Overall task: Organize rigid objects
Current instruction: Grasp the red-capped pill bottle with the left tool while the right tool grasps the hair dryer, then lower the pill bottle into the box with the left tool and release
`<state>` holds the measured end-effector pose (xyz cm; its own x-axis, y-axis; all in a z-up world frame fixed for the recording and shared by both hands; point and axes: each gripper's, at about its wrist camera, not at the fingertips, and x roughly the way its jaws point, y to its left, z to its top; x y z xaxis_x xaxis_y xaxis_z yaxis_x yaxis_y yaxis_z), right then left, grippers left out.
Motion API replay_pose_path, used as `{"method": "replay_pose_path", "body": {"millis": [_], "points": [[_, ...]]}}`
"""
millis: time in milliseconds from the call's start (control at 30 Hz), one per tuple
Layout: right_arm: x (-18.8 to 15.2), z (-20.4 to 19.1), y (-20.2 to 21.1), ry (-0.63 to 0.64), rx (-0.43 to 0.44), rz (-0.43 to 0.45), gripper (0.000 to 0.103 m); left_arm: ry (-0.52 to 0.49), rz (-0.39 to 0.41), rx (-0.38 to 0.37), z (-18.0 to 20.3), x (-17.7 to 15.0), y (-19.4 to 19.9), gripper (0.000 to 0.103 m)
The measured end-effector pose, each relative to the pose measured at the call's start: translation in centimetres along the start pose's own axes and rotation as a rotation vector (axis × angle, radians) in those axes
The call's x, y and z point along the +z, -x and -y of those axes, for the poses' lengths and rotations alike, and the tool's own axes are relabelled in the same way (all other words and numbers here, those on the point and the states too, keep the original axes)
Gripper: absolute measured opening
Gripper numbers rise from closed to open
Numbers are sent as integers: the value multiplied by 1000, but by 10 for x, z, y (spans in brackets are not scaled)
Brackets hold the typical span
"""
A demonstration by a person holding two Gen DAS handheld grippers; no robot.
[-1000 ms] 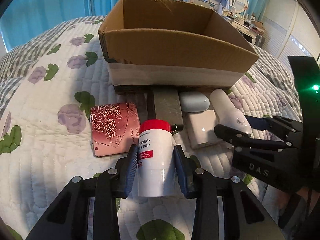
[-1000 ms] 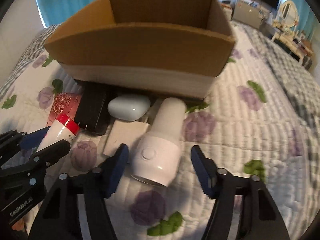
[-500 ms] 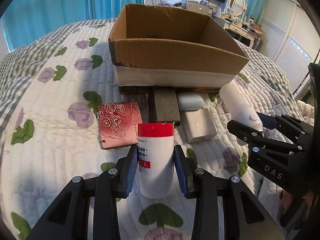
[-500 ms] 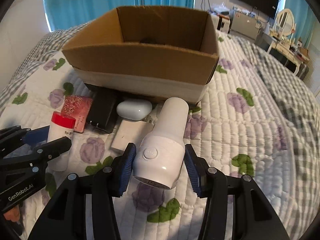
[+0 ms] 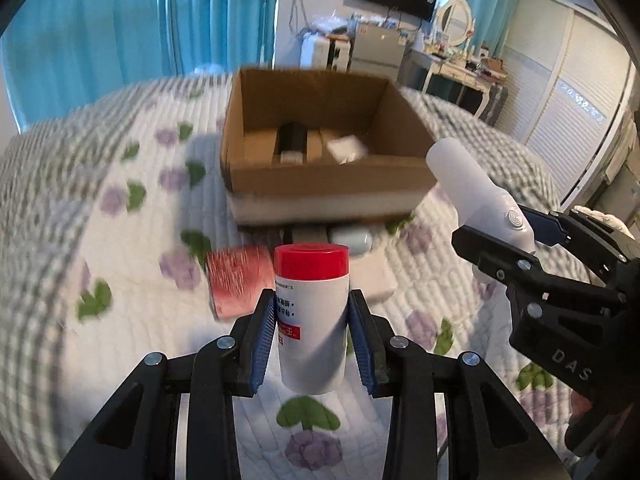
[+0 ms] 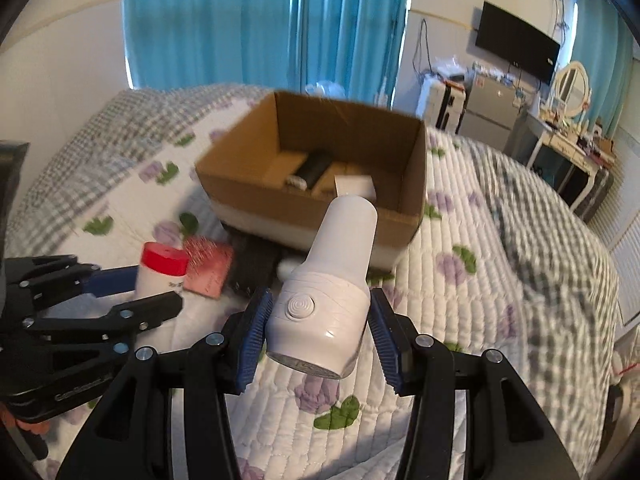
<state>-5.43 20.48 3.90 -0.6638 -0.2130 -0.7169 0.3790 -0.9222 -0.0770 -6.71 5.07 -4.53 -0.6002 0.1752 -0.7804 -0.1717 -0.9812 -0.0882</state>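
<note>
Cardboard box (image 5: 320, 178) is sitting on the quilted bed (image 5: 80, 248), holding a black item (image 5: 291, 141) and white packet (image 5: 346, 148); left gripper (image 5: 312, 322) is clamping a red-capped bottle (image 5: 312, 312) above the quilt; right gripper (image 6: 318, 330), marked "DAS", is clamping a white device (image 6: 328, 292).

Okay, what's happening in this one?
A person is tidying items off a quilted bed into a cardboard box. The left claw is clamped on a white bottle with a red cap, the right claw on a white handheld device, both held clear of the quilt short of the box. A black item and a white one already lie inside.
</note>
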Motion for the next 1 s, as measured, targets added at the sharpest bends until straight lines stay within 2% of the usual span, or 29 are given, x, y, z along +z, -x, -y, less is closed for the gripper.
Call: {"method": "replay_pose_path", "body": {"millis": [267, 467, 667, 833, 1000], "points": [[49, 9, 28, 16, 5, 92, 49, -40, 86, 7, 0, 62, 23, 37], [87, 23, 24, 14, 1, 132, 49, -56, 110, 39, -5, 114, 10, 37], [119, 36, -5, 9, -6, 135, 49, -81, 49, 60, -7, 148, -43, 37], [128, 46, -41, 5, 7, 100, 49, -89, -26, 73, -9, 145, -94, 37], [120, 51, -78, 22, 20, 47, 49, -89, -77, 63, -7, 139, -127, 37]]}}
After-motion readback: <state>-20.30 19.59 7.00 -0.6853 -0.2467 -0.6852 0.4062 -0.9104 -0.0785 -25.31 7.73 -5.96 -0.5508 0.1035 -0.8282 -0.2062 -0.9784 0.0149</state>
